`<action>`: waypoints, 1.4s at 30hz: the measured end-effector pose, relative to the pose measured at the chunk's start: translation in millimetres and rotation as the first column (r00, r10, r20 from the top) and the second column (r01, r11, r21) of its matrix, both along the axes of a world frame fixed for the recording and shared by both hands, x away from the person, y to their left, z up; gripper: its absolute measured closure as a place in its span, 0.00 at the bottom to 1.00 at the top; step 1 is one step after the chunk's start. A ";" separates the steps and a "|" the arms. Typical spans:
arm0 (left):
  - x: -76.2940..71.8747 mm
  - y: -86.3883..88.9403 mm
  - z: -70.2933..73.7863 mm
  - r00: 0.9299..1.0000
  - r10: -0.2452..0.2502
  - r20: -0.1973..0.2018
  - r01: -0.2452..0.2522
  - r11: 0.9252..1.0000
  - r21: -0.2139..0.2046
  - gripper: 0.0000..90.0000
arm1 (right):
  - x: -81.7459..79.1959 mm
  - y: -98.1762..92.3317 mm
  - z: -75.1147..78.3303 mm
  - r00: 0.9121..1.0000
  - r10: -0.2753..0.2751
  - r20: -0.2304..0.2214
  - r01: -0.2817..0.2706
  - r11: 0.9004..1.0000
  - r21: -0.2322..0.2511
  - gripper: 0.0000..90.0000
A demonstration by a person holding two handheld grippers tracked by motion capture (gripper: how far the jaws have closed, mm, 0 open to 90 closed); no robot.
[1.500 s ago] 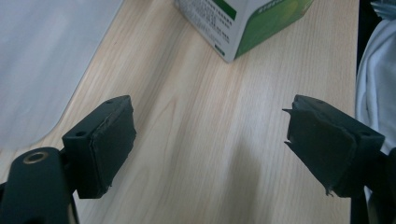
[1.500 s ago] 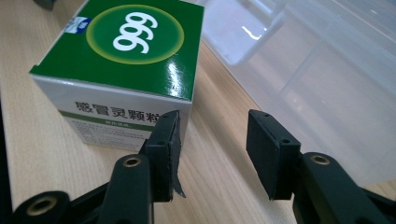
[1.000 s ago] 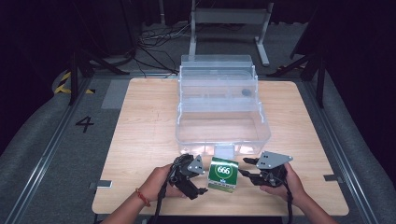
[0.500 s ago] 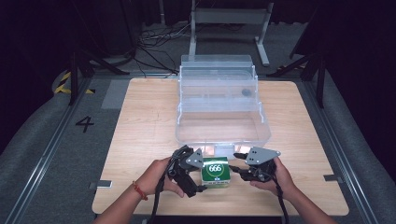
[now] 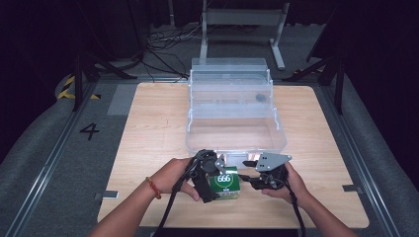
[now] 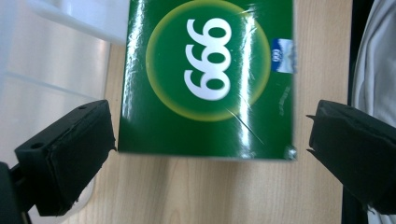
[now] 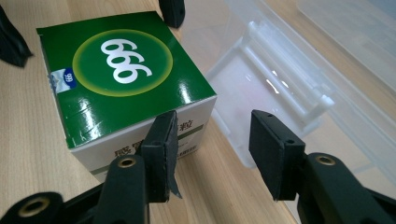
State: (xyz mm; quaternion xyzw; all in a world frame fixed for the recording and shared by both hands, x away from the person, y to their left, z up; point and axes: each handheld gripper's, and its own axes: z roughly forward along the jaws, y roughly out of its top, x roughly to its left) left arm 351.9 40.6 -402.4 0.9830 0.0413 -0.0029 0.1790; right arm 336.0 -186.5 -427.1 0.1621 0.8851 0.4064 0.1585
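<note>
A: Where is the green box [image 5: 225, 181]?

B: It sits on the wooden table [image 5: 148, 133], close to our edge, just in front of the clear plastic bin [image 5: 232, 106]. It is between our two grippers.

A: Is our left gripper [image 5: 207, 170] holding it?

B: Not yet. In the left gripper view both black jaws stand wide apart, one on each side of the box, and neither one touches it. There is a gap on both sides.

A: And the right gripper [image 7: 210, 140]?

B: Its jaws are open too. They hold nothing. One pad is near the corner of the box.

A: So how do we grab it well?

B: We think we should keep the box in the middle of the left jaws, push in a bit deeper, then squeeze gently on the two flat sides so it does not twist.

A: What does each view tell us?

B: From the high view we see the whole bin and both hands. The right gripper view shows the white side of the box with print on it, and the bin's latch [image 7: 285, 74] up close
</note>
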 end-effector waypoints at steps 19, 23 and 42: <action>-6.5 -13.8 -12.4 0.999 -0.054 0.001 0.053 0.980 0.193 0.16 | -7.3 14.6 -5.1 0.996 0.079 -0.041 -0.076 0.995 0.072 0.60; -9.0 -14.2 -14.8 0.999 -0.051 0.007 0.048 0.978 0.205 0.16 | -9.0 16.3 -5.9 0.995 0.094 -0.042 -0.090 0.993 0.082 0.59; -22.2 7.9 -16.2 1.000 -0.009 -0.019 0.012 0.984 0.180 0.18 | 6.7 -93.3 46.1 0.977 -0.210 0.047 0.199 0.965 0.170 0.46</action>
